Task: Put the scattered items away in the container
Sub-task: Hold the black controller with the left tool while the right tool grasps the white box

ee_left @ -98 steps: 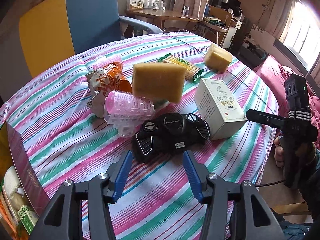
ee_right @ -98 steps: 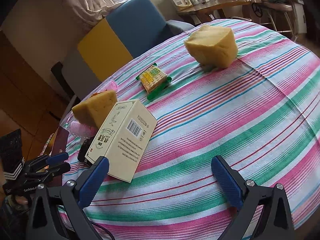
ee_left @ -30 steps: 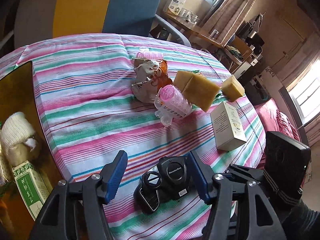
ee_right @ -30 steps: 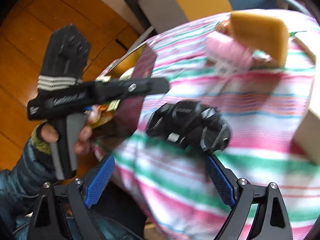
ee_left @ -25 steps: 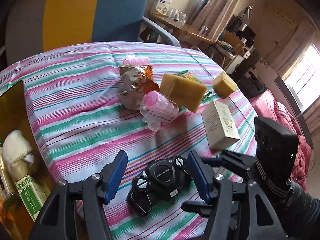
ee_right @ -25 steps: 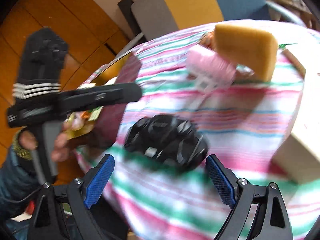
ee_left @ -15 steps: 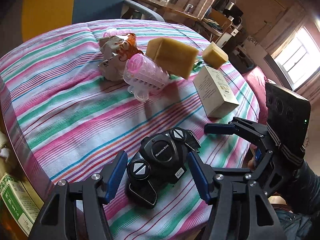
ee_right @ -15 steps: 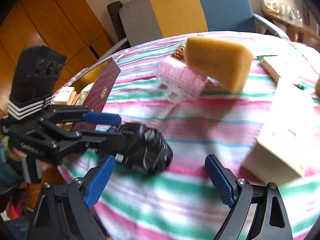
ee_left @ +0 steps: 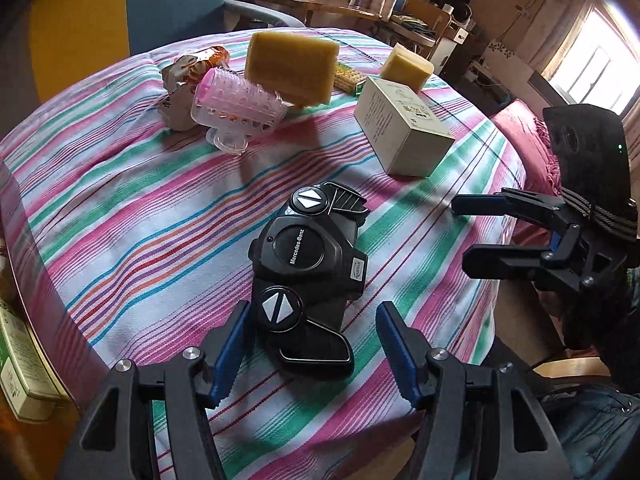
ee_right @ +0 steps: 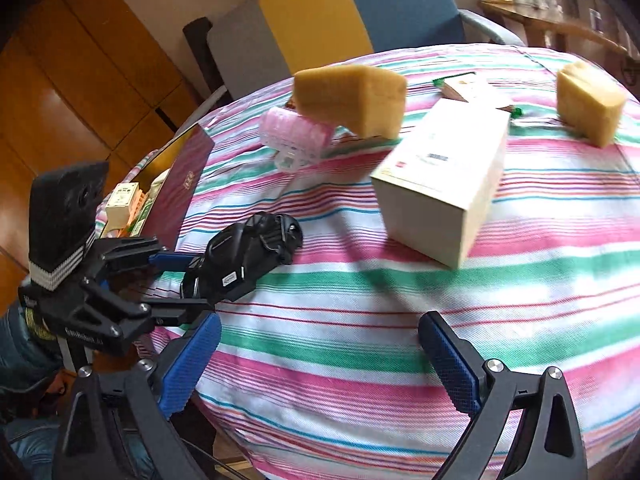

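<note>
While both grippers hang over the pink, green and white striped tablecloth [ee_left: 132, 216], the scene reads so:
Left gripper [ee_left: 312, 344]: jaws part-open astride the near end of the black plastic toy-car remote control [ee_left: 308, 264]; whether the pads touch it cannot be told.
Right gripper [ee_right: 320, 364]: jaws wide and opening, only cloth between them.
Remote control: flat on the cloth near the table edge.
Container: dark red open box [ee_right: 180, 184] at the table's edge, cartons inside.
Scattered: cream cardboard box [ee_right: 444, 184], two yellow sponges, pink plastic roller [ee_left: 236, 108].

Woven striped tablecloth [ee_left: 120, 208], matt; glossy black plastic remote [ee_left: 308, 276]; porous sponge [ee_left: 290, 66]; matt cardboard box [ee_left: 404, 128].
</note>
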A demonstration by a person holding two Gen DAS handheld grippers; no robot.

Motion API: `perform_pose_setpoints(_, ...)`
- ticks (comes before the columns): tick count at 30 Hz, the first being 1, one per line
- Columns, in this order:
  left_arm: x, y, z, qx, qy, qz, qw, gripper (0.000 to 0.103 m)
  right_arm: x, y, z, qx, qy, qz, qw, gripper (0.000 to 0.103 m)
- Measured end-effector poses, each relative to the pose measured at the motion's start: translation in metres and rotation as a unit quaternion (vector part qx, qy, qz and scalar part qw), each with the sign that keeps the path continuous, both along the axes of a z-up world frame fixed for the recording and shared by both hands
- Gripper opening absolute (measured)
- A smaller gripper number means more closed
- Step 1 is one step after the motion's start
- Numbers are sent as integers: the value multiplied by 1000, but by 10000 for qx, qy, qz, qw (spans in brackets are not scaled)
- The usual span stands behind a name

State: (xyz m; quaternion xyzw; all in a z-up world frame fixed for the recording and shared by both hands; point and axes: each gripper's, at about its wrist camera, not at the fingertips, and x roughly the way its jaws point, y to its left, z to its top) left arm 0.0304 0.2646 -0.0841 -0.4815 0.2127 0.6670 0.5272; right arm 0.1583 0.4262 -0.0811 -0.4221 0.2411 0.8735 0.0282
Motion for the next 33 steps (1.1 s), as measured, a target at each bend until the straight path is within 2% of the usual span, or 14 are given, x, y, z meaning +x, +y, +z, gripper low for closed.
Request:
perform_pose_setpoints(3, -4, 0, 0, 11, 11, 192, 9998, 64, 4, 2, 2, 99, 8, -192, 9998, 101)
perform_pose_setpoints(7, -1, 5, -2, -72, 255, 253, 9993, 63, 7, 12, 3, 215, -21, -628, 9978, 101)
perform_pose_setpoints(11, 3, 6, -6, 2, 410, 378, 9984, 64, 5, 34, 8, 102, -15, -1210, 9926, 99)
perform_pose_setpoints(15, 9, 6, -9, 108, 648, 452, 9968, 64, -10, 55, 20, 86, -11, -1708, 9853, 96)
perform_pose_setpoints(20, 10, 7, -9, 203, 640, 525, 9964, 69, -40, 71, 27, 223, -288, -2131, 9764, 96)
perform_pose_setpoints(22, 9, 7, -9, 213, 641, 526, 9963, 69, -52, 72, 23, 300, -516, -2189, 9739, 91)
perform_pose_setpoints(24, 10, 7, -8, 212, 661, 516, 9963, 67, -62, 70, 15, 348, -780, -2155, 9728, 76)
perform_pose_setpoints(25, 10, 7, -8, 212, 671, 511, 9962, 67, -64, 69, 12, 351, -874, -2124, 9726, 72)
perform_pose_setpoints(29, 8, 5, -5, 232, 740, 608, 9951, 60, -61, 59, 6, 564, -941, -1933, 9750, 55)
perform_pose_setpoints(30, 8, 4, -5, 261, 719, 630, 9951, 60, -58, 56, 6, 609, -912, -1886, 9759, 52)
perform_pose_setpoints(33, 10, 0, -4, 325, 711, 684, 9946, 60, -47, 49, 7, 722, -813, -1755, 9785, 52)
